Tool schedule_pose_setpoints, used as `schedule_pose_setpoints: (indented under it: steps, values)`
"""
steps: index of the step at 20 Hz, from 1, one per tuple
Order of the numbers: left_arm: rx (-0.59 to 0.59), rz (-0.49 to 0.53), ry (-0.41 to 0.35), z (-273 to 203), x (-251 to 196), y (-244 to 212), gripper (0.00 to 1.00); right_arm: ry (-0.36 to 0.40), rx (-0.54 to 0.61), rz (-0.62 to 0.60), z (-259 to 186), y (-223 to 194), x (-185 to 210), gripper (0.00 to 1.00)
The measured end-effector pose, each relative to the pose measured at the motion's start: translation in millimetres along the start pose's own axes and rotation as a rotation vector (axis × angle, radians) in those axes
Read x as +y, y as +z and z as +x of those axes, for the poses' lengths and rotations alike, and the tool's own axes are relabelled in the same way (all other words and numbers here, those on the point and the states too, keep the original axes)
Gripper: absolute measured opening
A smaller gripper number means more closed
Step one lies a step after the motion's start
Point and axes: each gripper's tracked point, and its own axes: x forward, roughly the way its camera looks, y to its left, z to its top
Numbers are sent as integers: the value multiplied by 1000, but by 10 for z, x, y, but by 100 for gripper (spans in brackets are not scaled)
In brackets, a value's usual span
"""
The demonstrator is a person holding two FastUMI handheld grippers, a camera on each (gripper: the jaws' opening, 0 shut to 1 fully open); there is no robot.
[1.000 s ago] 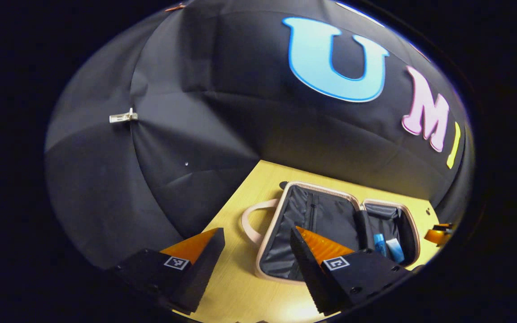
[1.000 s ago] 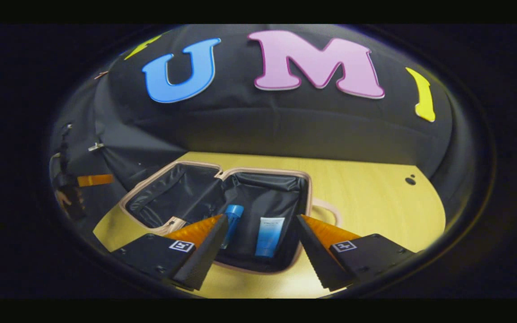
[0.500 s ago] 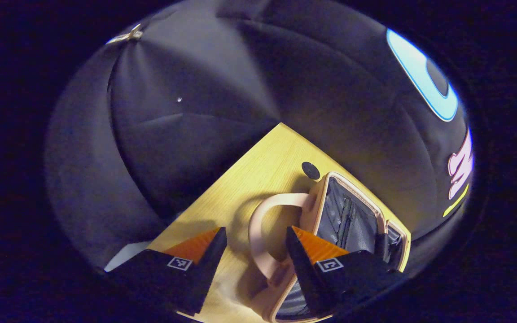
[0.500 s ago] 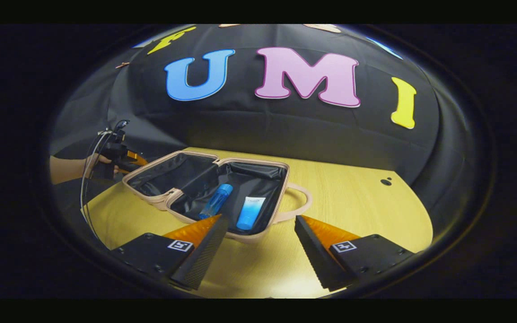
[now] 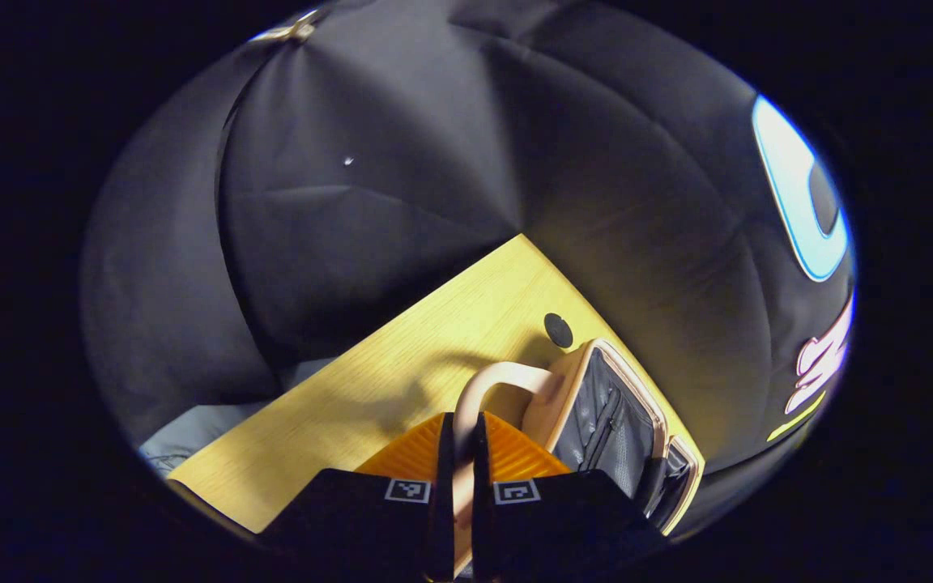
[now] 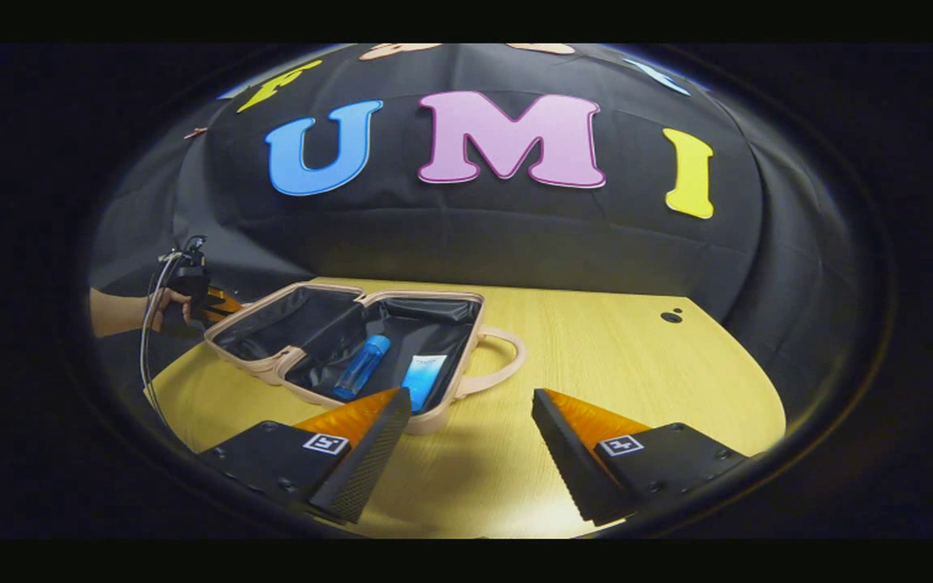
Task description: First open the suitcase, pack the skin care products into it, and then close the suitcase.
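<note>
The table was pale yellow wood, and the suitcase lay on it wide open, both black-lined halves facing up with a pink rim around each. Taking the suitcase as the landmark: in the right gripper view, its nearer half held a blue bottle and, just beside that, a blue-and-white tube, both lying flat on the lining. From that same half a pink handle looped out over the bare wood. The other half had its own handle, seen in the left gripper view arching from the rim.

The left gripper was at that far handle, its orange fingers drawn almost together with the pink loop pinched between them. In the right gripper view the same gripper sat at the suitcase's far left edge, held by a hand with cables trailing from it.

The right gripper hovered in front of the suitcase, its fingers spread wide with nothing between them; the left finger's tip overlapped the near rim in the view. A small dark round hole marked the table well apart from the suitcase, toward the far right.
</note>
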Motion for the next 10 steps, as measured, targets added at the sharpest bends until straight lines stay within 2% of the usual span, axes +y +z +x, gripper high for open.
schedule_pose_setpoints:
  steps: [1,2,3,5,7,10]
  values:
    - [-16,50,14,-87,-67,63,12,12,7,11,4,30,35,96]
    - [-37,103,16,-230,-188,115,14,24,0,22,4,93,63,95]
    - [-62,154,11,-387,-321,202,8,29,-22,29,-16,218,81,96]
    - [-116,242,6,-737,-686,343,7,43,-51,33,-66,415,111,95]
    - [-155,279,-34,-1147,-1144,499,6,58,-61,23,-139,556,120,95]
    - [-197,321,-130,-1672,-1836,458,6,61,-89,18,-271,769,15,95]
